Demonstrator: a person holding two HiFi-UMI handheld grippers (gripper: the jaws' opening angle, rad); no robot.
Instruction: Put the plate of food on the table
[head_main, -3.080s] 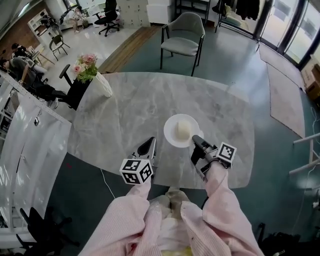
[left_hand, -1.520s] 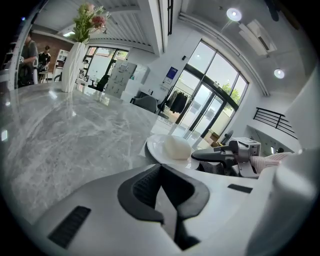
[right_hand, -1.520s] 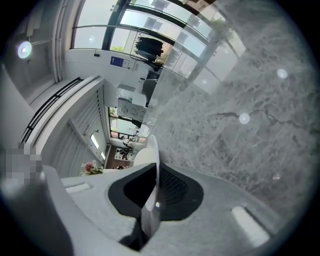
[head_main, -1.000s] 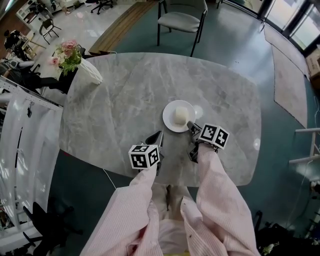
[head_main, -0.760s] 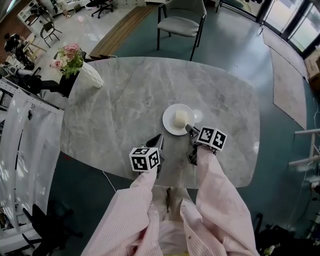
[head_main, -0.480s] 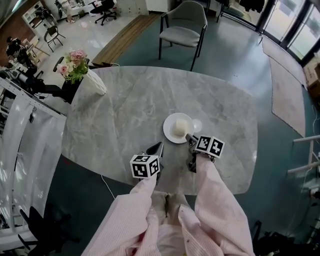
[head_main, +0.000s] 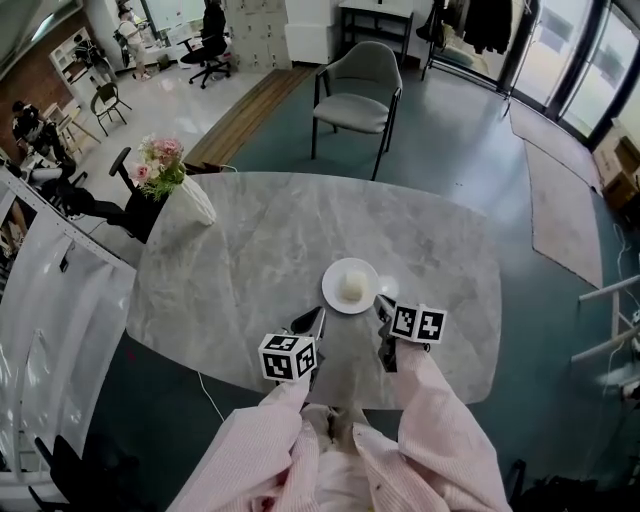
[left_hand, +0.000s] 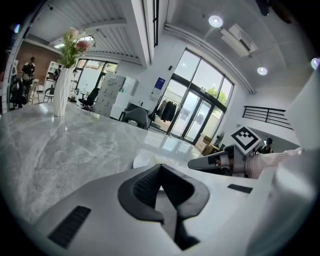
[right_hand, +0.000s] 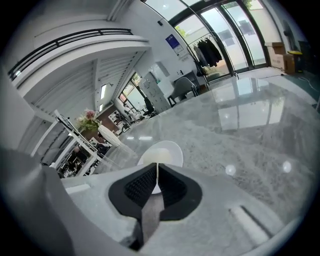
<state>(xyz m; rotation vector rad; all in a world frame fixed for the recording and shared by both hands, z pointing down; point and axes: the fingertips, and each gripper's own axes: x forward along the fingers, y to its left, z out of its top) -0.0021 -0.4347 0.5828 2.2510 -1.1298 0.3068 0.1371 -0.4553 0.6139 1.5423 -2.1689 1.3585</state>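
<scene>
Two hand-held grippers are hanging over the near edge of the marble table (head_main: 250, 250). One white plate (head_main: 333, 283) is sitting on the table top just beyond them, carrying a pale lump of food (head_main: 352, 287). The right gripper (head_main: 381, 303) is pointing at the plate's near right rim, with its tips just beside it. Its jaws have just been closing and are standing almost together, with nothing between them. The left gripper (head_main: 312, 320) is pointing past the plate's near left side, apart from it, jaws pressed together and empty. One white vase of pink flowers (head_main: 190, 190) is standing at the table's far left edge.
</scene>
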